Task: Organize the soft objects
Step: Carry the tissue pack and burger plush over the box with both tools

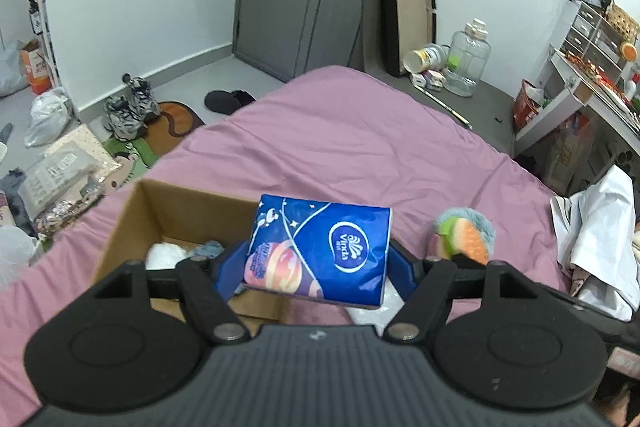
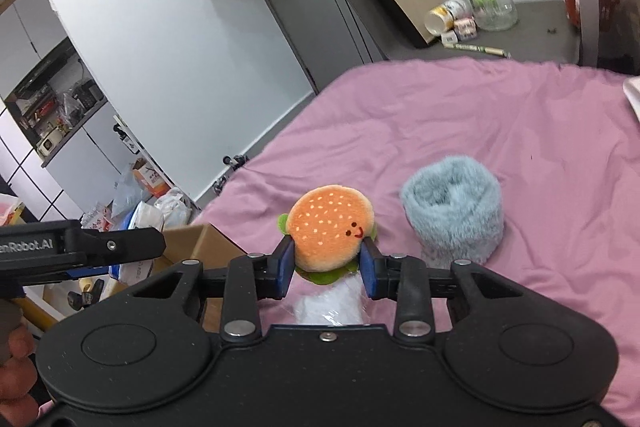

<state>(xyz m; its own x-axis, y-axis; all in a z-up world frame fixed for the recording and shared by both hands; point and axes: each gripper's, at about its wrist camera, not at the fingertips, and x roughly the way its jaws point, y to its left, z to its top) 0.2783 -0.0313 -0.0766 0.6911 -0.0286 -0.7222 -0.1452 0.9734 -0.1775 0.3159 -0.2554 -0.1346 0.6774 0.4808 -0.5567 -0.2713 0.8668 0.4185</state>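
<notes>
1. Slippage is my first worry: my left gripper point(image 1: 320, 259) holds the blue tissue pack point(image 1: 320, 251) between its blue pads, jaws spread about as wide as the pack. The glossy wrapper is soft and would give under pressure, so I judge it could slide out before it clears the rim of the cardboard box point(image 1: 132, 223).
2. Missing the box is the second risk. The pack hangs over the box's right wall, partly above the pink bedsheet point(image 1: 360, 147). Letting go from here would likely drop it on the wall edge or onto the sheet beside the box.
3. Crowding could follow: a white bundle point(image 1: 166, 255) and something blue-grey already lie inside the box, so the pack may sit high or tilt.
4. My right gripper point(image 2: 327, 263) has its jaws drawn narrow on the burger plush point(image 2: 330, 227), pinching it low at the sides. It bulges above the pads, and I judge it could squirt upward under a harder squeeze.
5. Collision is possible; my left gripper's body shows at the left edge of the right wrist view, beside the box.
6. Both grippers point forward and down along the bed. The fluffy blue roll point(image 2: 454, 211) rests on the sheet just right of the burger, untouched.
</notes>
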